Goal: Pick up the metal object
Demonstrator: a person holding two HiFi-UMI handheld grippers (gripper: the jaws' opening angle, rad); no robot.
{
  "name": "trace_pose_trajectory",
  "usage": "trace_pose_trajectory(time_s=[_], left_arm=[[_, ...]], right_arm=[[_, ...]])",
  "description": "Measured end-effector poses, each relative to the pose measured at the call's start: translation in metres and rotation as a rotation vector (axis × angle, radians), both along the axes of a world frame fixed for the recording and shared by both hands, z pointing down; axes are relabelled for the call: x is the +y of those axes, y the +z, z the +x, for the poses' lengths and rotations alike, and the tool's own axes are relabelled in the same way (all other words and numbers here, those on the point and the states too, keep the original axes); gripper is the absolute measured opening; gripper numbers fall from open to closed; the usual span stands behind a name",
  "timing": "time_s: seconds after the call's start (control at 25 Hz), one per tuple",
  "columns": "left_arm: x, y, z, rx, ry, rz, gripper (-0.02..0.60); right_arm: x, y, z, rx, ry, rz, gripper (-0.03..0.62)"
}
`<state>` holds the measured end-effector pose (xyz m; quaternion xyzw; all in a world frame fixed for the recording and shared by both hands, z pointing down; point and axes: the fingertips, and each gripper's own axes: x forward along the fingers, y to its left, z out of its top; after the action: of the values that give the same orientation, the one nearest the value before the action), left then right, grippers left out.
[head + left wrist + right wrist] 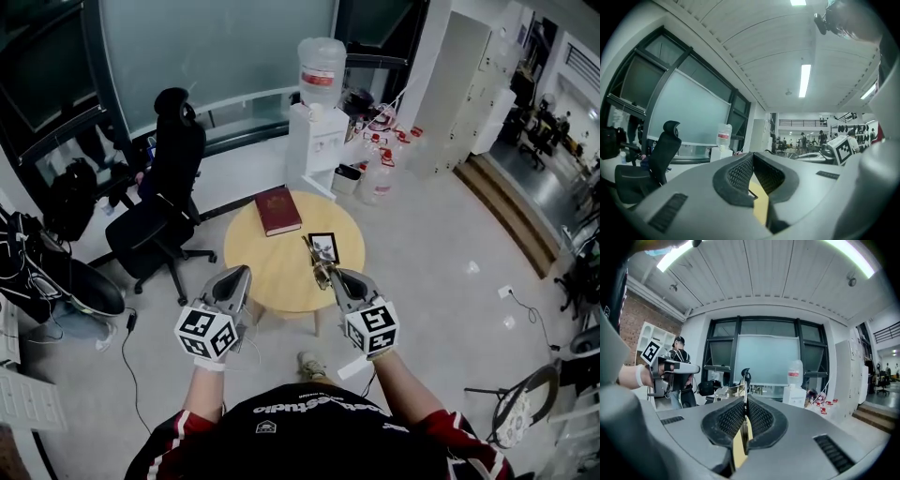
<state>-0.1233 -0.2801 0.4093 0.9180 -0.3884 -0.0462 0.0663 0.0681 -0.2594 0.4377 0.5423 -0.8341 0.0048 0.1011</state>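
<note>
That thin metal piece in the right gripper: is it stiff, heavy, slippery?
The metal object is probably stiff: it juts straight from the right gripper, shut on it, without sagging. It looks thin, so likely light. Pinched only along a narrow edge, it might swivel or slip.

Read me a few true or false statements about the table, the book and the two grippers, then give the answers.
The right gripper is shut on a thin metal object. True.
The red book lies on the floor. False: it lies on the round wooden table.
The left gripper holds the book. False: nothing is between its jaws.
A water dispenser stands beyond the table, farther from the person. True.
</note>
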Motion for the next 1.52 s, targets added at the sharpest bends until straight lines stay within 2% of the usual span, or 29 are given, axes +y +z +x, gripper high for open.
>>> trace_pose_trajectory(time_s=[0.24,0.6,1.04,1.52], left_arm=[[0.002,-0.02,-0.004,0.004,0.002,0.035,0.017],[-0.001,-0.038,-0.015,0.022,-0.012,0.061,0.017],[-0.007,-0.038,-0.021,0.047,-0.022,0.066,0.017],[-0.007,-0.037,-0.004,0.058,-0.005,0.065,0.017]], right_arm=[[0.001,-0.036,0.004,-0.034,0.031,0.071,0.032],[0.0,-0.06,0.007,-0.07,0.063,0.109,0.032],[0.0,-0.068,0.007,-0.054,0.076,0.13,0.032],[0.006,-0.072,0.02,-0.05,0.092,0.131,0.032]])
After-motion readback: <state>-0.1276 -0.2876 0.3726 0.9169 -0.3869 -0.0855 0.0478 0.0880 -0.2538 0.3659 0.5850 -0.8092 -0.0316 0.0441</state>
